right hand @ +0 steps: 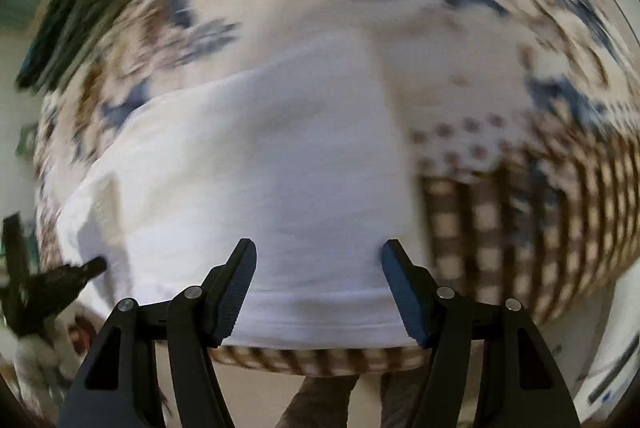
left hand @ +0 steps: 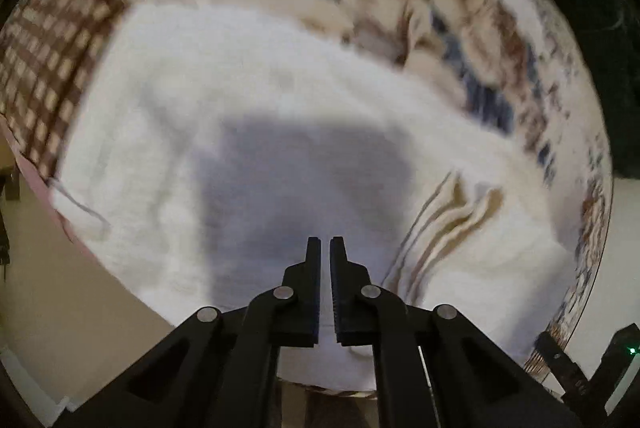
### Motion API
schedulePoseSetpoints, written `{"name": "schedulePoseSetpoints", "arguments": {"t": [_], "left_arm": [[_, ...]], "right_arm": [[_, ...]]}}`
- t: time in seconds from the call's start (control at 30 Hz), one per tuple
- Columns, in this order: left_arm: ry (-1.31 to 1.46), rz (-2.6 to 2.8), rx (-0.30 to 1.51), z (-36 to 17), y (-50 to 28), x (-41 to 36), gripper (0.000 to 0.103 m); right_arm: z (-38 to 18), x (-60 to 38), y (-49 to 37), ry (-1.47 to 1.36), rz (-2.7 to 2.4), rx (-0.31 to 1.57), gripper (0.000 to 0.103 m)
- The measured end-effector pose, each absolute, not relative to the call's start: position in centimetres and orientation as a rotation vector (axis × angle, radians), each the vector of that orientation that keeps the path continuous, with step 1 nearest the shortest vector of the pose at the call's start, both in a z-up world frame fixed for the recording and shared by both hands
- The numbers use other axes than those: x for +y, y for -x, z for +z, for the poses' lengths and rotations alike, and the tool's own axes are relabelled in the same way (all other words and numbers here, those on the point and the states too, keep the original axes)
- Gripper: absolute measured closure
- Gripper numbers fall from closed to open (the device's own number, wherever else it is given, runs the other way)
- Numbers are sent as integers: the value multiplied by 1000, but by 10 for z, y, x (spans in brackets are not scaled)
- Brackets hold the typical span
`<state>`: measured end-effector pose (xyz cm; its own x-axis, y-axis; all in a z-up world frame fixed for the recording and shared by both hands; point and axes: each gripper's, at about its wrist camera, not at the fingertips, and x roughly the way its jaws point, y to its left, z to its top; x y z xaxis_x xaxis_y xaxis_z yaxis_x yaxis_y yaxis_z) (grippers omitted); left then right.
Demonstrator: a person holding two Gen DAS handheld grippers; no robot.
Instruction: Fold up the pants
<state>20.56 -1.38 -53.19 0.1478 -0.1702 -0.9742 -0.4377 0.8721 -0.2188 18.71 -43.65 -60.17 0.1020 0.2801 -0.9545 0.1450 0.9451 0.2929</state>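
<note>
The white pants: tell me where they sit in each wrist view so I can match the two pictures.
Left wrist view: the white pants fill the centre, ahead of the nearly closed left tongs.
Right wrist view: the pants lie centre to lower left, behind the open right tongs.
Shared landmark: the brown checked patch of the quilt, at far left in the left view and at lower right in the right view.

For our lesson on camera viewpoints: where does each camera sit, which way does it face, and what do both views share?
Left wrist: rides the left hand-held gripper, looking down along nearly closed fingers at the white pants; its shadow falls on them.
Right wrist: rides the right hand-held gripper, fingers spread wide over the pants' near edge; the left gripper shows at lower left.
Shared: the white pants and the patterned quilt beneath.
</note>
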Motion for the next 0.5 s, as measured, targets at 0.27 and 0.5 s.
{"name": "schedulePoseSetpoints", "arguments": {"t": [0.27, 0.5], "left_arm": [[394, -52, 1509, -545, -201, -111, 51], [587, 121, 1321, -514, -169, -56, 41]], "right_arm": [[-650, -347, -157, -238, 273, 1659, 46], [-610, -375, -150, -289, 255, 1578, 46]]}}
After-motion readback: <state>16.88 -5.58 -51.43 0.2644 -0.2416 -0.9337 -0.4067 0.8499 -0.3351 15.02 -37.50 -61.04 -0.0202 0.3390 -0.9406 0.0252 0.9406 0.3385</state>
